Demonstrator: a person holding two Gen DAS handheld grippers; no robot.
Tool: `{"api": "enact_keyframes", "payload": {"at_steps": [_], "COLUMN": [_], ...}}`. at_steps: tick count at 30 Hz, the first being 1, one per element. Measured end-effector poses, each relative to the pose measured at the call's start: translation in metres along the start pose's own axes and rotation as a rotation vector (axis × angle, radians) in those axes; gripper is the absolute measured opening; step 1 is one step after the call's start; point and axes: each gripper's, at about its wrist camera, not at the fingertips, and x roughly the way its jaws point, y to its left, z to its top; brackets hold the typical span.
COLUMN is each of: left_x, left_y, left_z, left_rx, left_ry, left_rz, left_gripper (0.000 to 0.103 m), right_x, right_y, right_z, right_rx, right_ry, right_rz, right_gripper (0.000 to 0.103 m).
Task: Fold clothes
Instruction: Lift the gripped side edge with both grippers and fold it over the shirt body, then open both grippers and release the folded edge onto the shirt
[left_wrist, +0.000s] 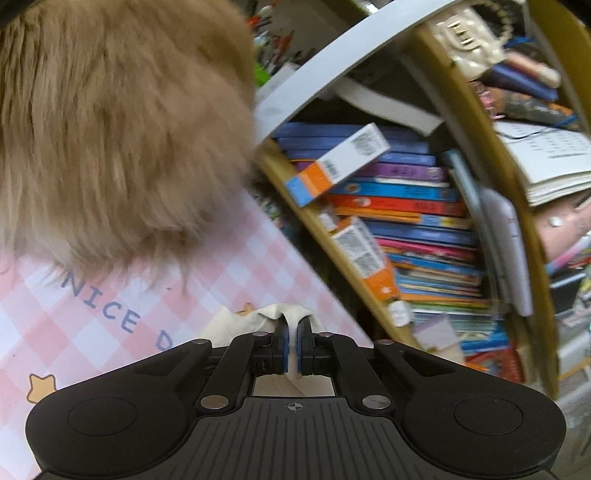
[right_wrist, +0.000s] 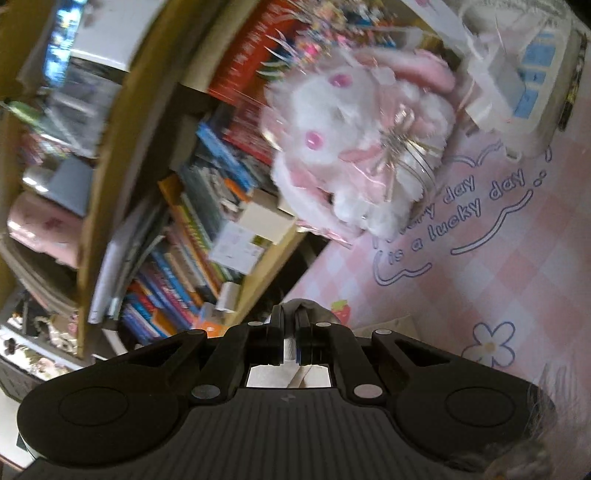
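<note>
My left gripper (left_wrist: 293, 334) is shut on a fold of cream-white cloth (left_wrist: 258, 315), which bunches over the fingertips just above the pink checked table cover (left_wrist: 74, 325). My right gripper (right_wrist: 290, 328) is shut on a fold of grey-white cloth (right_wrist: 314, 308), pinched between the fingers near the edge of the pink checked cover (right_wrist: 498, 280). Most of the garment is hidden under the gripper bodies in both views.
A large brown furry plush (left_wrist: 110, 122) lies on the cover at the left. A white and pink plush rabbit (right_wrist: 354, 147) and a white box (right_wrist: 517, 88) stand at the right. A wooden bookshelf (left_wrist: 406, 206) packed with books runs along the table's far edge, also in the right wrist view (right_wrist: 177, 221).
</note>
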Motion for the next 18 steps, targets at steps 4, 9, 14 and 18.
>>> {"api": "enact_keyframes", "payload": {"at_steps": [4,9,14,18], "left_x": [0.018,0.037,0.042,0.032], "left_y": [0.009,0.012,0.002,-0.014], "left_z": [-0.004,-0.011,-0.016,-0.020], "left_rx": [-0.006,0.020,0.098,0.189], "left_ry": [0.013,0.035,0.047,0.029], "left_rz": [0.078,0.160,0.234,0.307], "left_gripper": [0.002,0.003,0.010,0.039], "right_x": [0.025,0.049,0.060,0.053], "right_y": [-0.016,-0.035,-0.042,-0.035], "right_z": [0.002,-0.001,-0.001,0.000], "right_rx": [0.028,0.049,0.013,-0.037], "right_ry": [0.016,0.049,0.078,0.068], "right_rz": [-0.043,-0.124,-0.185,-0.175], "right_gripper": [0.005,0.005,0.012,0.052]}}
